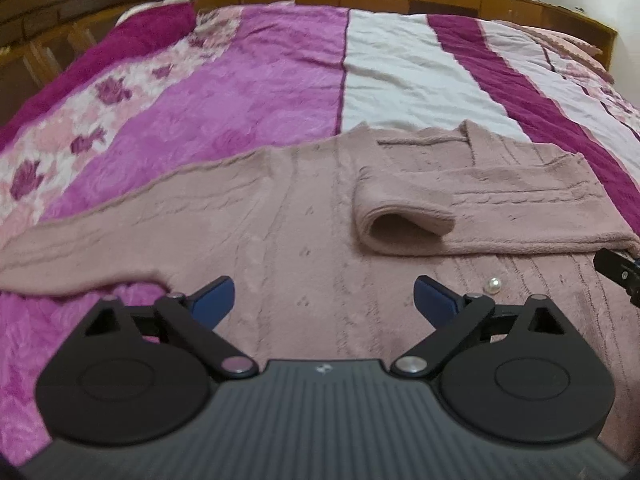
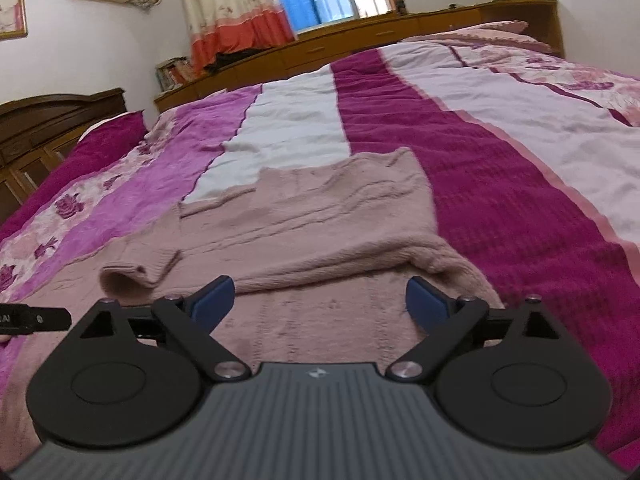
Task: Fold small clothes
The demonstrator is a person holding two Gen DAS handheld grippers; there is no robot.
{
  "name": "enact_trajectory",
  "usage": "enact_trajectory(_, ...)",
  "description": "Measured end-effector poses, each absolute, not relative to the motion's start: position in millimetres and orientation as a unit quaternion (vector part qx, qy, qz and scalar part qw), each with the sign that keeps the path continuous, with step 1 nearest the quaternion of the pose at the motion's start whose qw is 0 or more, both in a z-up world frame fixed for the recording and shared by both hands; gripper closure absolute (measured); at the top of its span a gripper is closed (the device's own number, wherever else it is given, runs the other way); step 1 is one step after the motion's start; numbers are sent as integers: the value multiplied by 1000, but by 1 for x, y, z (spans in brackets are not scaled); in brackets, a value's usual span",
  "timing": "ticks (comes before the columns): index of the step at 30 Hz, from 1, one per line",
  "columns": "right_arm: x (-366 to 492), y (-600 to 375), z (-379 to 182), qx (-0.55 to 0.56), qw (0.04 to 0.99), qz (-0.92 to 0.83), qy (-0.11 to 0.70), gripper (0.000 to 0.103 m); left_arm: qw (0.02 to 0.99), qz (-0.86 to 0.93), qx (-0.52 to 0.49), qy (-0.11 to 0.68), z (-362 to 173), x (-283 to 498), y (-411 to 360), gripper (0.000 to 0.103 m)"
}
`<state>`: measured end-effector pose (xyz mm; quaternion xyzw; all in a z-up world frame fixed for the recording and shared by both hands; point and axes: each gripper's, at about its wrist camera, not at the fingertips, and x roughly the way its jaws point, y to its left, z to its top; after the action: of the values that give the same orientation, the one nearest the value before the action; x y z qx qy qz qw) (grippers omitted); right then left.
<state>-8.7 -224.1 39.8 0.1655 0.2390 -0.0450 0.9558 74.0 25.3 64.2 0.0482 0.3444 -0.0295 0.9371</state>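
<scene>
A dusty-pink knitted cardigan (image 1: 288,216) lies flat on the bed. Its right sleeve (image 1: 472,208) is folded across the body, cuff open toward me. Its left sleeve (image 1: 80,240) stretches out to the left. A pearl button (image 1: 493,285) sits near the hem. My left gripper (image 1: 324,300) is open and empty, low over the cardigan's lower part. In the right wrist view the cardigan (image 2: 320,220) lies ahead with the folded sleeve (image 2: 144,268) at left. My right gripper (image 2: 320,302) is open and empty over the hem. Part of the other gripper (image 2: 32,318) shows at the left edge.
The bed has a striped magenta, pink and white cover (image 1: 400,80). A dark wooden headboard (image 1: 60,20) stands at the left. A low wooden cabinet (image 2: 380,36) runs along the far side under a window with curtains (image 2: 236,12).
</scene>
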Motion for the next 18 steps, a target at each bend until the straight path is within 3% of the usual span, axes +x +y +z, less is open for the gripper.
enact_trajectory(4,-11,-223,32,156,960,-38,229,0,941,-36,63,329,62,80,13,6)
enact_trajectory(18,-13,-224,27,157,961,-33,224,0,947,-76,139,280,56,106,-33,10)
